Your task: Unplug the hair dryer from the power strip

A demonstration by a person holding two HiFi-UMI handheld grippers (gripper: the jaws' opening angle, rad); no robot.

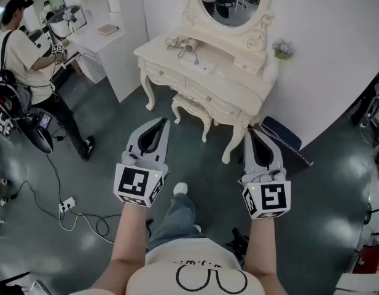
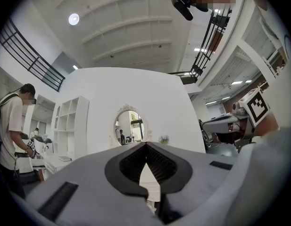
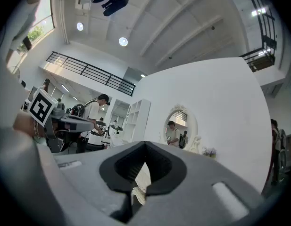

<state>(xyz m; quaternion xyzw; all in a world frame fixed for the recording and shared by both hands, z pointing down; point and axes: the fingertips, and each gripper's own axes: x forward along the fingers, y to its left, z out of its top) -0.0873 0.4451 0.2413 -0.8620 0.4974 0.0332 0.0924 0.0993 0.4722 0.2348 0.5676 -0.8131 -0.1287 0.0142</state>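
On the top of the cream vanity table, small pale items that look like the hair dryer lie with a cord trailing toward the table's middle. I cannot make out a power strip on the table. Both grippers are held level in front of me, well short of the vanity and above the dark floor. My left gripper is shut and empty, as is my right gripper. In the left gripper view the left gripper points at the oval mirror. The right gripper faces the same mirror.
A cream stool stands under the vanity. A person stands at the far left beside a white desk. A white power strip with cables lies on the floor at the left. A dark flat object leans by the wall.
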